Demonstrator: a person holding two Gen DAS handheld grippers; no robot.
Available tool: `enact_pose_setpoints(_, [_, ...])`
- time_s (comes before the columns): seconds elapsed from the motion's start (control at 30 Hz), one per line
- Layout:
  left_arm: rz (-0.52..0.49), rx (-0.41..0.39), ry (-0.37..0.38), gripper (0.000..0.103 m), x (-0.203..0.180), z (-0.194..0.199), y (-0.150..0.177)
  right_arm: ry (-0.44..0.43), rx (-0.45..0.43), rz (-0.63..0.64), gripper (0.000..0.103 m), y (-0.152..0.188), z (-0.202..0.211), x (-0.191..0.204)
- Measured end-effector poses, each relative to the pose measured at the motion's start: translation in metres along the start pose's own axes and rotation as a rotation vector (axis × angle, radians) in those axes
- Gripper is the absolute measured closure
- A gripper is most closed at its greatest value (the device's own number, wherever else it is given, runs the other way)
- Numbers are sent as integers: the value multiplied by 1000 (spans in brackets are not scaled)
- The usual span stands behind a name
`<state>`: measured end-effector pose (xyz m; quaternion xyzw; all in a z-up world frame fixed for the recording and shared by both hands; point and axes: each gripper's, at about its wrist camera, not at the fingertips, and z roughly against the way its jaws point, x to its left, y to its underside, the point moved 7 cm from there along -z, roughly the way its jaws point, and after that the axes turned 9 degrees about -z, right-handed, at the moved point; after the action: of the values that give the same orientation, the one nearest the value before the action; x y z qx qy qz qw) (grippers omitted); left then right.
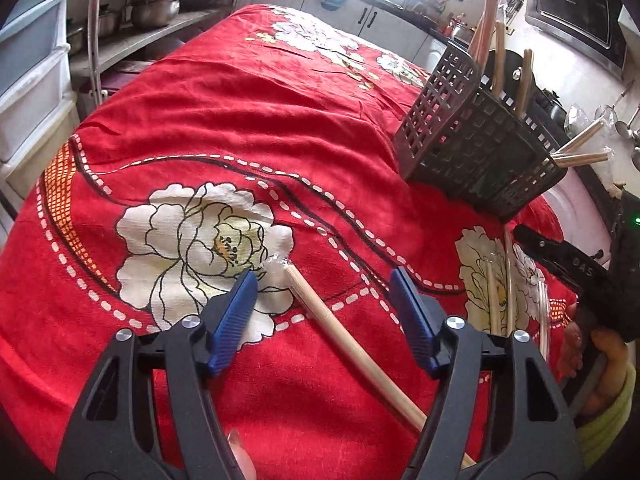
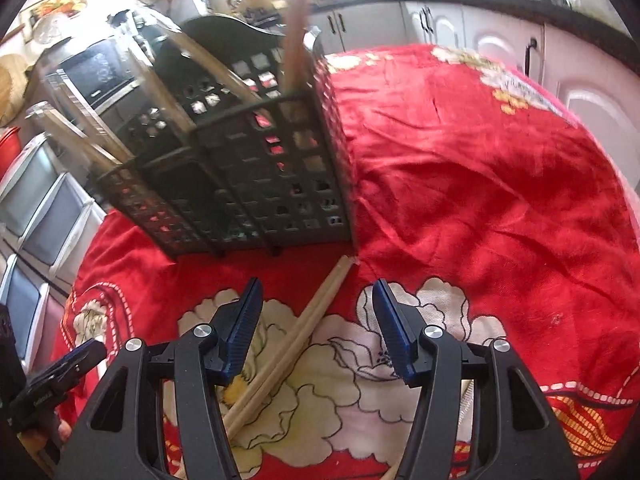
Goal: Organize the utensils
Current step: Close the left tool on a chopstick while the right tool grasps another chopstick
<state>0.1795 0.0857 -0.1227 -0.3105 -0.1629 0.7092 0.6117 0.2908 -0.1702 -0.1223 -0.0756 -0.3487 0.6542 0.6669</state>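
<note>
A dark slotted utensil basket [image 1: 472, 152] stands on the red flowered cloth [image 1: 240, 120] with several wooden handles sticking out of it. My left gripper [image 1: 324, 280] is open low over the cloth. A long wooden utensil [image 1: 340, 328] with a plastic-wrapped tip lies between its blue pads, which do not touch it. In the right wrist view the basket [image 2: 240, 168] is just ahead. My right gripper [image 2: 318, 286] is open over a pair of wooden chopsticks [image 2: 304, 332] that lie on the white flower, untouched by the pads.
More thin sticks [image 1: 496, 296] lie on the cloth to the right of the left gripper, by a hand [image 1: 600, 352] in a yellow sleeve. Steel pots [image 1: 156, 4] sit on a shelf at the left, a microwave [image 1: 576, 4] at the far right, and plastic drawers [image 2: 44, 200] beside the table.
</note>
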Motion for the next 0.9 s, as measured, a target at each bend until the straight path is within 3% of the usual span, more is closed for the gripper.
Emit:
enact_pose_setpoints(0.13, [-4, -5, -8, 56, 3, -6, -3, 23, 8, -10, 53, -2, -10, -2])
enact_pose_setpoints(0.23, [5, -7, -17, 68, 7, -8, -5, 17, 25, -42, 53, -4, -17, -5])
enact_pose_setpoints(0.3, [16, -8, -25, 82, 12, -8, -5, 22, 28, -44, 55, -6, -20, -7])
enact_pose_setpoints(0.37, [32, -9, -21, 87, 16, -8, -5, 26, 33, -46, 59, -9, -24, -10])
enact_pose_setpoints(0.6, [62, -7, 13, 97, 16, -8, -8, 35, 32, -33, 86, -9, -23, -23])
enact_pose_setpoints(0.7, [73, -7, 41, 98, 13, -8, -11, -38, 49, -86, 95, -11, -21, -28])
enact_pose_setpoints(0.77, [85, -16, 73, 98, 10, -6, -15, -127, 80, -156, 96, -10, -18, -31])
enact_pose_setpoints(0.9, [84, -40, 111, 99, -1, 3, -26, -164, 33, -158, 97, -14, 1, -33])
